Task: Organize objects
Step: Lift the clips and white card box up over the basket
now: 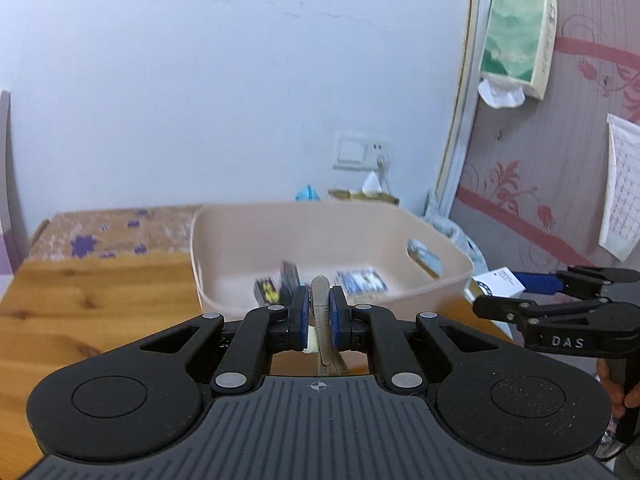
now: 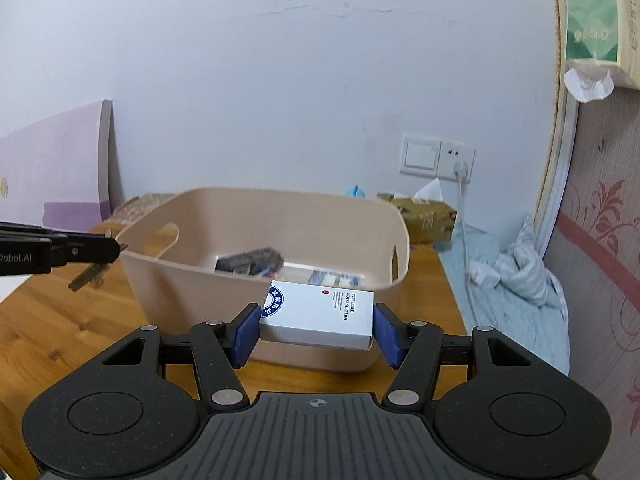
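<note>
White box (image 2: pixel 320 316) reads "HOTEL SUPPLIES".

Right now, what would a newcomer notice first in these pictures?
The beige bin on the wooden table, some small packages inside. In front of it, the right gripper clamps a white box, and the left gripper pinches a thin metal tool.

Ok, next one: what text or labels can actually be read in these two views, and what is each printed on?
"DAS": right gripper linkage.
"Robot.AI": left gripper body.
"PREFERRED HOTEL SUPPLIES": white box in the right gripper; finer lines and blue seal unreadable.
Tissue pack: print too blurred.
Items in the beige bin: blurred.
</note>
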`<state>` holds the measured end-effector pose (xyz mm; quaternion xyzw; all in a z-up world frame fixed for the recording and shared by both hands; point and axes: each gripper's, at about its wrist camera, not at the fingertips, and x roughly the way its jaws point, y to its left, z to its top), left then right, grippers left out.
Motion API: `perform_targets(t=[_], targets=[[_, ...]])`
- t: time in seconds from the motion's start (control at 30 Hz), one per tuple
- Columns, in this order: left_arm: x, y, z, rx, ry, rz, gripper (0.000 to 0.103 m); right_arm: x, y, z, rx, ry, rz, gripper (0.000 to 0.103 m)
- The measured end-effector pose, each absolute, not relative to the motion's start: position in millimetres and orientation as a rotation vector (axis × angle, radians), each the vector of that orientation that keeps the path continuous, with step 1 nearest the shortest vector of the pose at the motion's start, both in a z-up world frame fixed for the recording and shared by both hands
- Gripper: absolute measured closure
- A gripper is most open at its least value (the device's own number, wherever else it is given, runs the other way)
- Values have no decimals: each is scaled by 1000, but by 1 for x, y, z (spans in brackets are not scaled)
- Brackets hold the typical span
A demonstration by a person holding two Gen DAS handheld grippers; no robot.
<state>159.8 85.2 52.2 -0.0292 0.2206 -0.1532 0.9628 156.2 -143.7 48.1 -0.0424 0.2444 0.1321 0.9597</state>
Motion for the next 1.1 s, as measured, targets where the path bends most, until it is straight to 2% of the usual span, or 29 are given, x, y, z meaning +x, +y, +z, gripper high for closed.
perform_targets(t=[0.43, 1.1], targets=[[219, 77, 69, -7, 427, -275, 93, 186, -151, 76, -75, 432, 257, 45], [300, 50, 16, 69, 595, -247, 93, 257, -135, 46, -123, 573, 261, 45]])
